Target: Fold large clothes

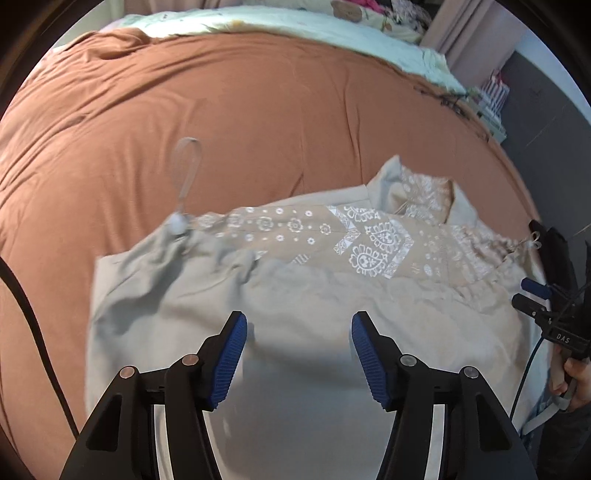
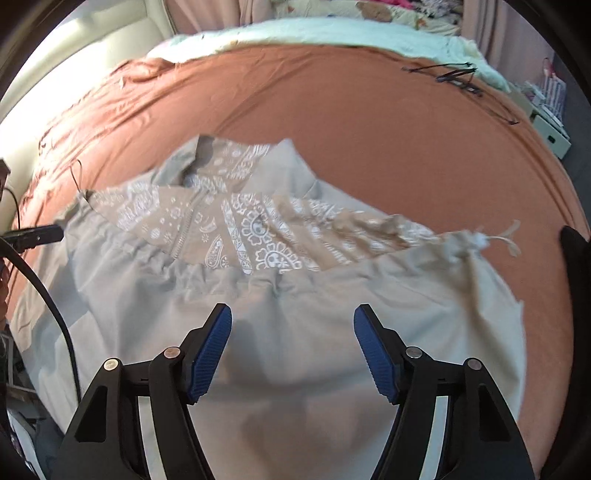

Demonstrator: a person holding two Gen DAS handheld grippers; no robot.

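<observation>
A large beige jacket (image 1: 332, 295) lies spread on the bed, its lower part folded up over a paisley-printed lining (image 1: 373, 243). The collar (image 1: 417, 184) points toward the far end. A drawstring loop with a white toggle (image 1: 186, 173) sticks out at the left corner. My left gripper (image 1: 298, 321) hovers open over the plain beige cloth with nothing between its pads. My right gripper (image 2: 293, 314) is likewise open above the jacket (image 2: 406, 288), the lining (image 2: 258, 229) just beyond it. The right gripper (image 1: 530, 295) also shows at the jacket's right edge in the left wrist view.
A rust-brown sheet (image 1: 240, 110) covers the bed. A pale green blanket (image 2: 332, 31) lies along the far end, with black hangers (image 2: 454, 75) near it. Boxes (image 2: 550, 129) stand beside the bed on the right. A black cable (image 2: 48, 295) hangs at the left.
</observation>
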